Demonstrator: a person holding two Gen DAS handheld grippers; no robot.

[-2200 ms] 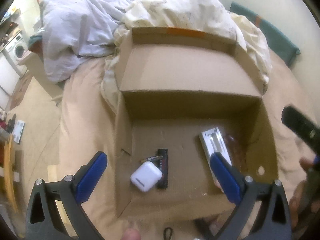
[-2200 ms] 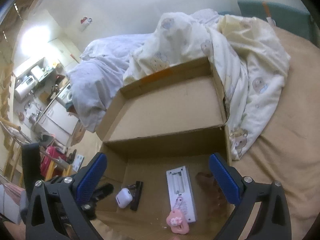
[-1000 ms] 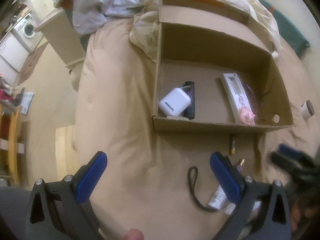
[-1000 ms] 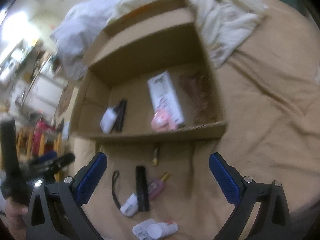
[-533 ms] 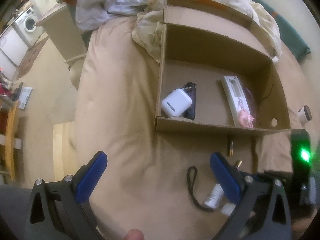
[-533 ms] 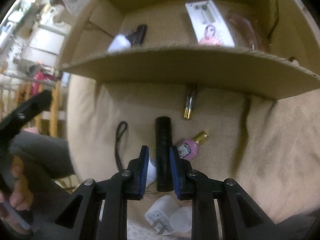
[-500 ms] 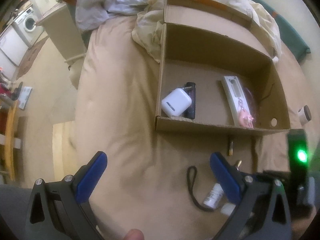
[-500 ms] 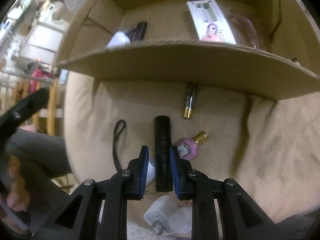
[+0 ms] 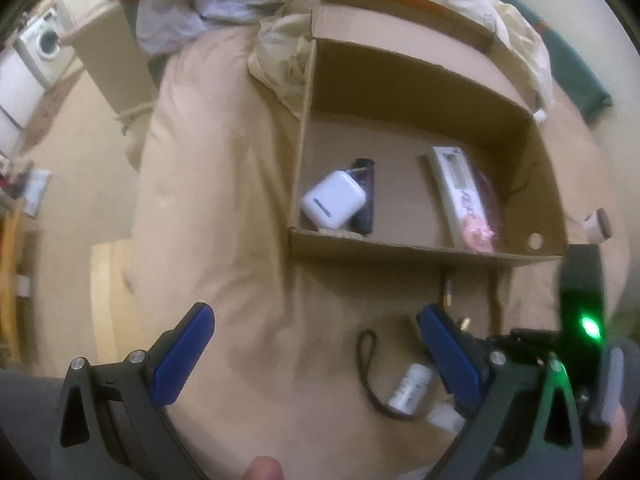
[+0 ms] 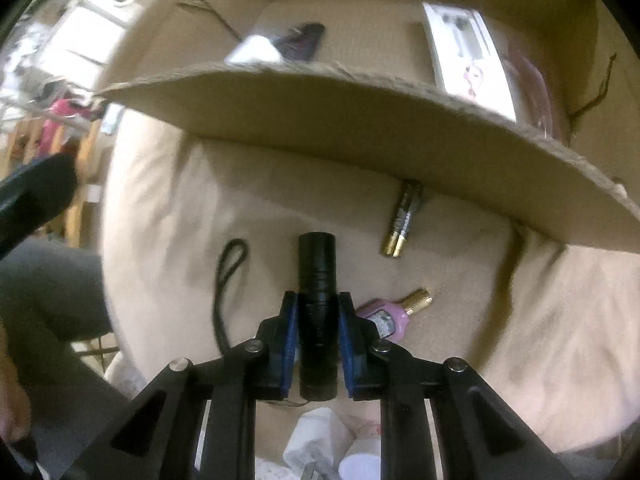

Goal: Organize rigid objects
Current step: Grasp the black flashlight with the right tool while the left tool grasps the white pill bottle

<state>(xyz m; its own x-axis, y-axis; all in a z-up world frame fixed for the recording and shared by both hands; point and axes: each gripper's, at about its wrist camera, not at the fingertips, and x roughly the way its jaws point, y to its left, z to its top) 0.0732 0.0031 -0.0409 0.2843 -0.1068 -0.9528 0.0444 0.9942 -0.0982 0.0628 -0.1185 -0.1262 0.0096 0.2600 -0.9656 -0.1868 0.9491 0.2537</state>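
In front of the box [image 10: 360, 132], on the beige bedspread [image 9: 224, 208], the right gripper [image 10: 318, 312] had clamped its blue pads on the torch [image 10: 317, 280], where a second earlier they had been spread wide above the loose items. The grip sat on the rear half of the barrel, the head pointing toward the box's near wall. That suggests the pick is made and the lift over the wall into the box comes next. The left gripper [image 9: 316, 344] hovered apart and empty over the sheet, as before, only a little nearer. The torch was a matte black cylinder with ribbed rings, and its black cord [image 10: 224, 280] trailed in a loop on the cloth to its left, so it may drag. Near it lay a pink bottle [image 10: 386, 316] with a gold cap and two batteries [image 10: 404, 224] by the wall. Inside the corrugated cardboard box were a smooth white case [image 9: 333, 200], a dark flat thing beside it, and a long white pack [image 9: 460, 196].
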